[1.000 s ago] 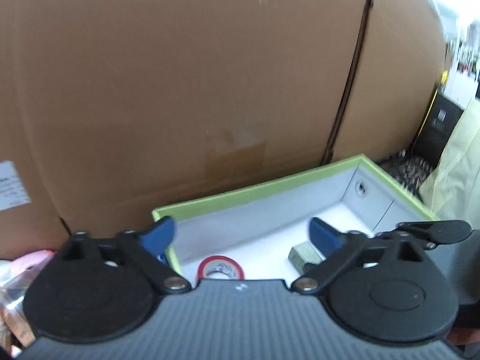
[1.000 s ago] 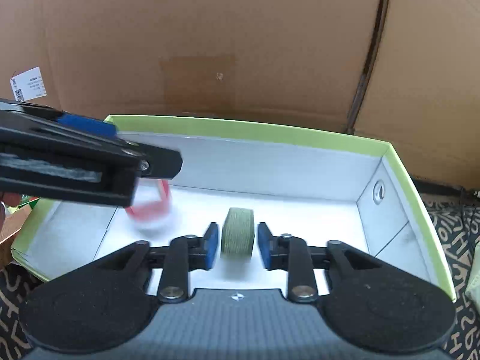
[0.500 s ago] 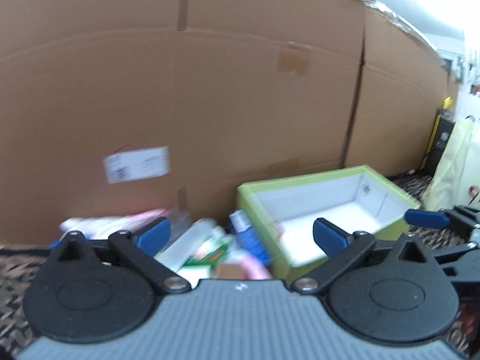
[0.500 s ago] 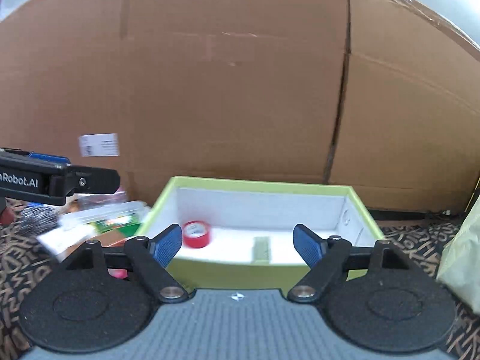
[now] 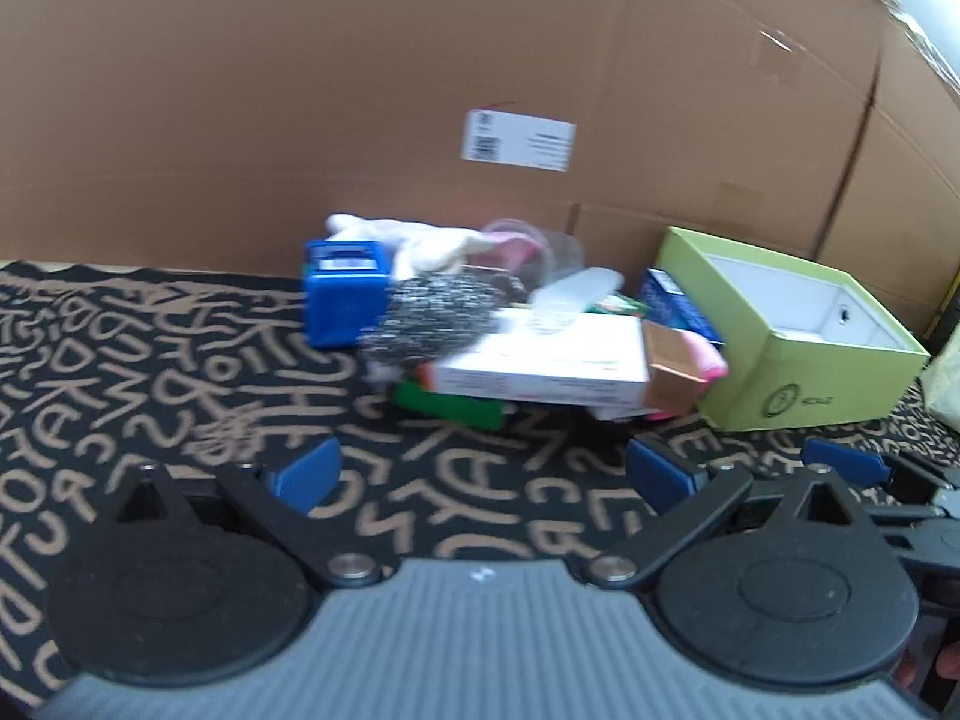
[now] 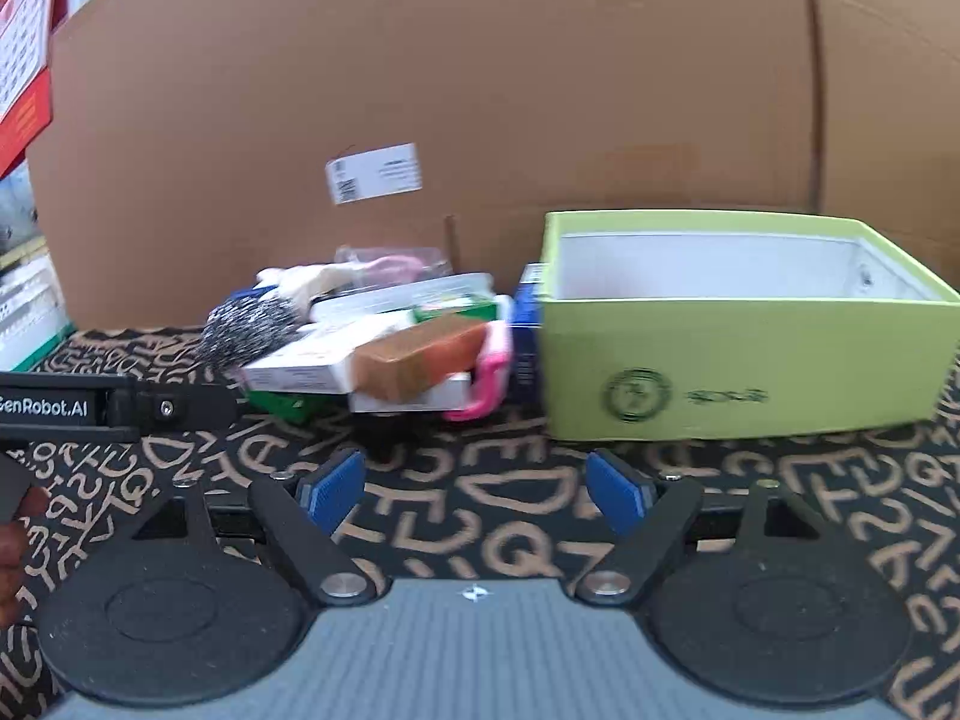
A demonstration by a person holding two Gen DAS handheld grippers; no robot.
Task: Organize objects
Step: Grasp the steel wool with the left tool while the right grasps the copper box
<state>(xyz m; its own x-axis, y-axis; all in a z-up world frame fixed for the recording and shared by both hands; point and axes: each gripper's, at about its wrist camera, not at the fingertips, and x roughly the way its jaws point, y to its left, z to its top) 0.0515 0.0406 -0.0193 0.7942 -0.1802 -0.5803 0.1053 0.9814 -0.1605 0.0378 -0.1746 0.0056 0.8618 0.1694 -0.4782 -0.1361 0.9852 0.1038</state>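
Both grippers empty, lined up on the pile beside the box

The left gripper [image 5: 483, 471] and right gripper [image 6: 477, 489] hang with jaws spread wide, nothing between them, over the patterned mat [image 5: 150, 372]. Beyond lies the clutter pile [image 5: 516, 348], touching the green box [image 6: 744, 360] on its right. Best to take one loose top piece, such as the steel scourer [image 5: 432, 318], squarely before lifting.

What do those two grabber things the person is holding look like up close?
Both look alike. The left gripper and the right gripper each have two blue finger pads on black angular link arms, pinned with silver rivets to round black discs, above a ribbed grey body with a small white mark. Seen from the side in the right view, the left one's black casing carries white "GenRobot.AI" lettering. No cables or sleeves show.
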